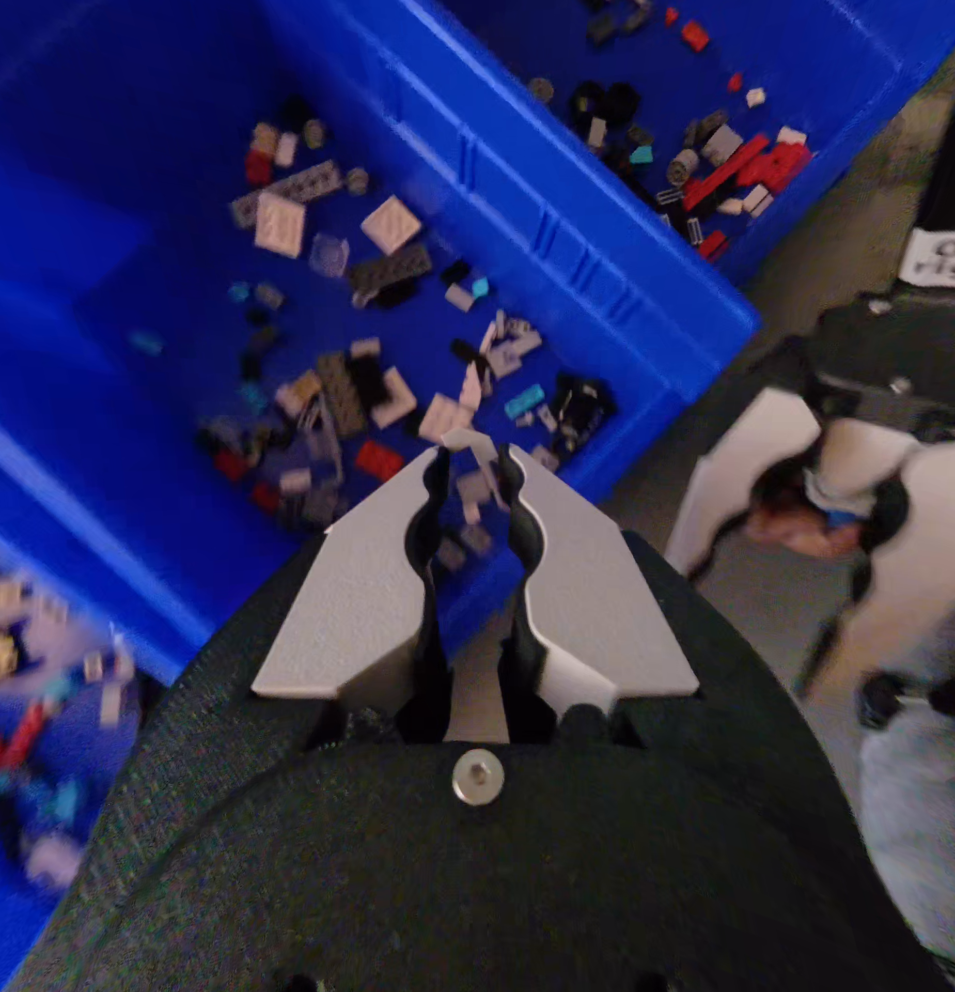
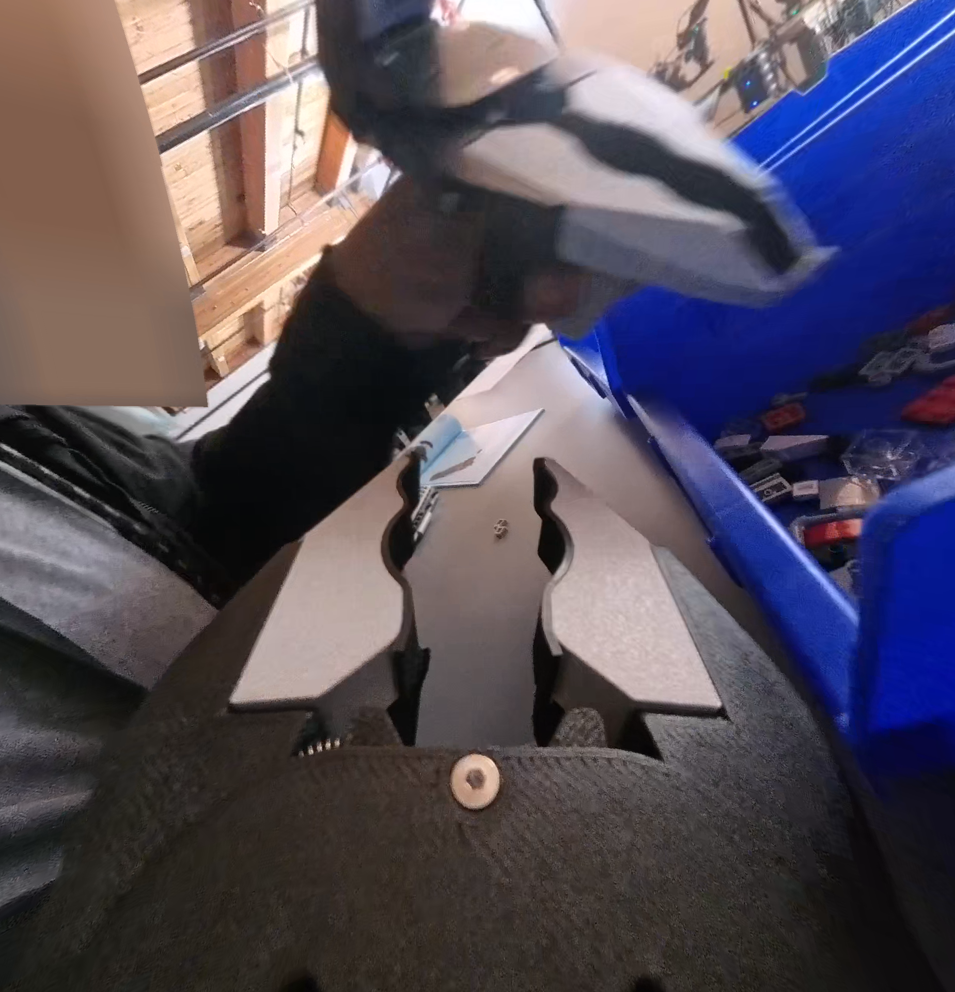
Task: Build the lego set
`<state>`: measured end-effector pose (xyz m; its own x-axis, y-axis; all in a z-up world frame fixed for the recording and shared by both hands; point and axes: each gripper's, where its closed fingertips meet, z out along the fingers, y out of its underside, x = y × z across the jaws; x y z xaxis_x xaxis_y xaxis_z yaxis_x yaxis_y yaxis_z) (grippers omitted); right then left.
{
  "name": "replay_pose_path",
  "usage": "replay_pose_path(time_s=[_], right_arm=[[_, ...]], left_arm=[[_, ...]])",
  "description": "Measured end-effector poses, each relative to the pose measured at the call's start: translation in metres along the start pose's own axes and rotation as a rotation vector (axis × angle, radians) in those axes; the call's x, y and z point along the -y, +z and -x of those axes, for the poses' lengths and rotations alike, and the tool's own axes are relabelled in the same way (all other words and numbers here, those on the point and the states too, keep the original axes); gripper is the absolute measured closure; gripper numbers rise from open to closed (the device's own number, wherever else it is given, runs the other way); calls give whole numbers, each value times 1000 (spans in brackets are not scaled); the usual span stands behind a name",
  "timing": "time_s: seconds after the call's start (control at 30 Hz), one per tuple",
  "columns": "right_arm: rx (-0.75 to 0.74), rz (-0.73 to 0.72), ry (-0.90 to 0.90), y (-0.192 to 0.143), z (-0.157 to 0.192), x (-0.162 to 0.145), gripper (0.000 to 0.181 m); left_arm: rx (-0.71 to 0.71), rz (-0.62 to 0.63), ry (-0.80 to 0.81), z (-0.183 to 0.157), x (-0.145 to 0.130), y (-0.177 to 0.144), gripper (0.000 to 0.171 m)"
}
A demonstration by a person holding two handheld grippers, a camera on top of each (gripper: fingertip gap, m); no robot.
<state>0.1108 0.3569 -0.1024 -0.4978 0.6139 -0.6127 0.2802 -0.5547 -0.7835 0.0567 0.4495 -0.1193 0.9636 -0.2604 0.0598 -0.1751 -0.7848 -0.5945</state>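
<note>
In the left wrist view my left gripper [image 1: 474, 450] hangs over a blue bin [image 1: 598, 257] that holds several loose grey, black, red and teal lego pieces [image 1: 357, 376]. Its jaws are nearly together, pinching a pale grey lego piece [image 1: 472, 441] at the tips. My right gripper [image 2: 476, 464] is open and empty above a grey table [image 2: 475, 617]. A tiny piece [image 2: 500, 527] lies on the table between its fingers. A small dark assembly [image 2: 427, 507] is partly hidden by the left finger. The left gripper [image 2: 802, 263] also shows, blurred, above the bin.
A second blue bin [image 1: 818, 64] with red, grey and black pieces stands behind the first, and another [image 1: 46, 724] at lower left. An open booklet [image 2: 480, 445] lies on the table. A person's dark sleeve [image 2: 314, 408] reaches across. The right gripper [image 1: 786, 483] shows beside the bin.
</note>
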Motion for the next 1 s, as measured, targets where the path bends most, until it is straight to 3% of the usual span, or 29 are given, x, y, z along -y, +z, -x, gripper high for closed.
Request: replay_pose_path(time_s=[0.1, 0.23, 0.33, 0.4, 0.53, 0.73, 0.9, 1.0], right_arm=[[-25, 22, -20, 3, -1, -4, 137], [-71, 68, -59, 8, -4, -11, 137], [-107, 136, -89, 14, -7, -21, 137], [-117, 190, -116, 19, -6, -29, 137], [-108, 258, -149, 34, 1, -44, 136], [-47, 397, -171, 66, 37, -90, 136], [-29, 439, -117, 96, 63, -120, 134], [-27, 483, -127, 118, 73, -137, 131]], left_arm=[[96, -44, -145, 1, -53, -57, 153], [243, -47, -401, -1, -159, -123, 154], [307, -33, -566, -17, -233, -150, 154], [306, -39, -600, -30, -261, -154, 154], [244, -66, -582, -44, -275, -137, 154], [200, 28, -508, -48, -292, -105, 153], [197, -54, -492, -46, -290, -116, 139], [187, -227, -534, -43, -289, -146, 136]])
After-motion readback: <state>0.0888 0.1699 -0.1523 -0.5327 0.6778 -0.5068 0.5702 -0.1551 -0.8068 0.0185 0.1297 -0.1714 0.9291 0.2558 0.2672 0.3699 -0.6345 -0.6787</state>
